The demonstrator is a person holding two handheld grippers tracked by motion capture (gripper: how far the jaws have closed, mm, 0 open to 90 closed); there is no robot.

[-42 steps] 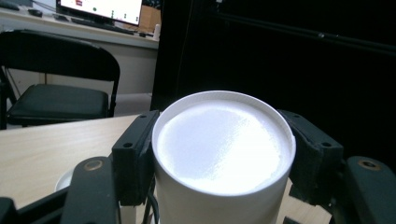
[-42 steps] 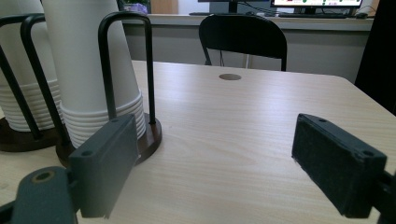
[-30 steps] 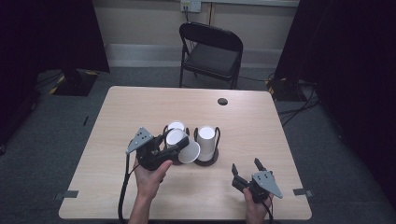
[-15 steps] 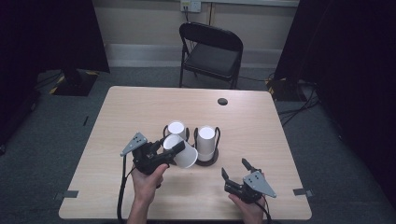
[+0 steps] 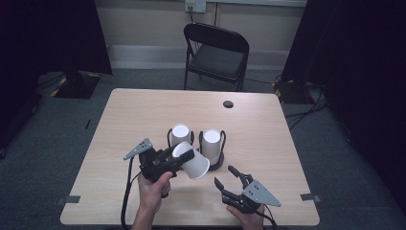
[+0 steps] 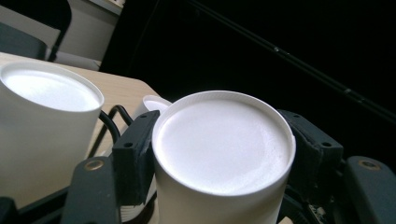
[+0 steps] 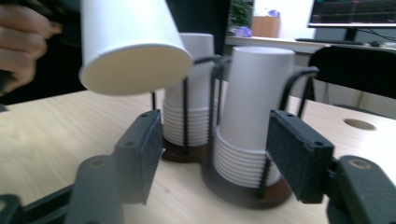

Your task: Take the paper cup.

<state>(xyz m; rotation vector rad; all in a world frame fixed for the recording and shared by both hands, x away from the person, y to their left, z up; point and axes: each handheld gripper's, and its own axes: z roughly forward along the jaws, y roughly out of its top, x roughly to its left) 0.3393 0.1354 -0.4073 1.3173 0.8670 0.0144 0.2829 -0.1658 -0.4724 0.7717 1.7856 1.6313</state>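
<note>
My left gripper (image 5: 178, 158) is shut on a white paper cup (image 5: 192, 163) and holds it tilted, mouth toward the lower right, just in front of two black wire holders. Its base (image 6: 224, 149) sits clamped between the jaws of the left gripper (image 6: 223, 154). The left holder carries a stack of cups (image 5: 180, 135), the right holder another stack (image 5: 211, 145). My right gripper (image 5: 224, 175) hovers near the table's front edge, open; its jaws have just been closing with nothing between them. In the right gripper view, the gripper (image 7: 219, 144) faces the right stack (image 7: 252, 116), with the held cup (image 7: 133, 51) above left.
The wooden table (image 5: 143, 115) has a round cable hole (image 5: 228, 104) at the back right. A black folding chair (image 5: 218, 55) stands behind the far edge. Both hands come in over the front edge.
My right gripper has moved left and forward toward the holders and its jaws have narrowed. The left gripper with its cup has barely shifted.
</note>
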